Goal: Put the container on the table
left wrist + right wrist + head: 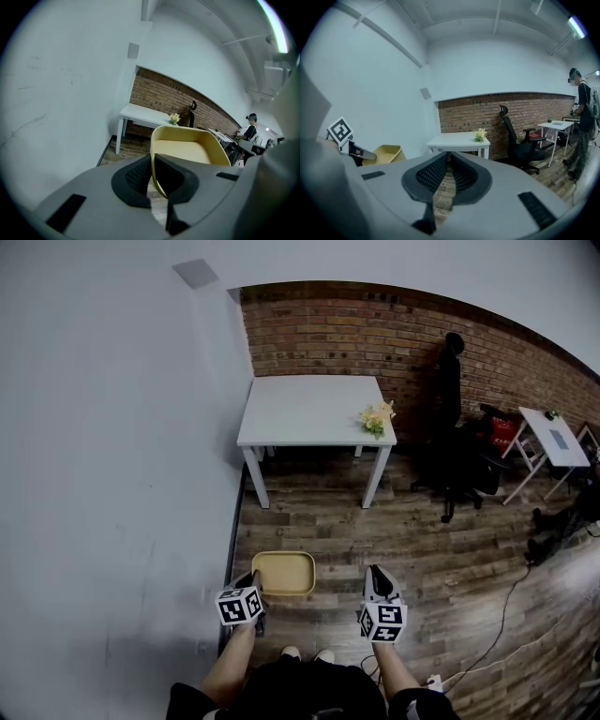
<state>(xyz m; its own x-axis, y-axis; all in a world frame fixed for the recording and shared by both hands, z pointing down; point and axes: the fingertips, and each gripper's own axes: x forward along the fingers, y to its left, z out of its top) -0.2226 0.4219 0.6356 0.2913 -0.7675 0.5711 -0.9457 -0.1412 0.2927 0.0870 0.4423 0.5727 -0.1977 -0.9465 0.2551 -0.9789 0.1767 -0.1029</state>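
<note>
A shallow yellow container (283,573) hangs above the wooden floor, and my left gripper (255,583) is shut on its near left rim. In the left gripper view the container (187,147) fills the middle, its rim pinched between the two black pads (140,176). My right gripper (377,583) is held beside it to the right, shut with nothing between its jaws. From the right gripper view the container (386,153) shows at the left. The white table (314,411) stands ahead against the brick wall.
A small bunch of yellow flowers (377,418) sits at the table's right edge. A black office chair (457,460) and a second small white table (553,435) stand to the right. A person (581,122) stands far right. A cable (506,606) runs over the floor.
</note>
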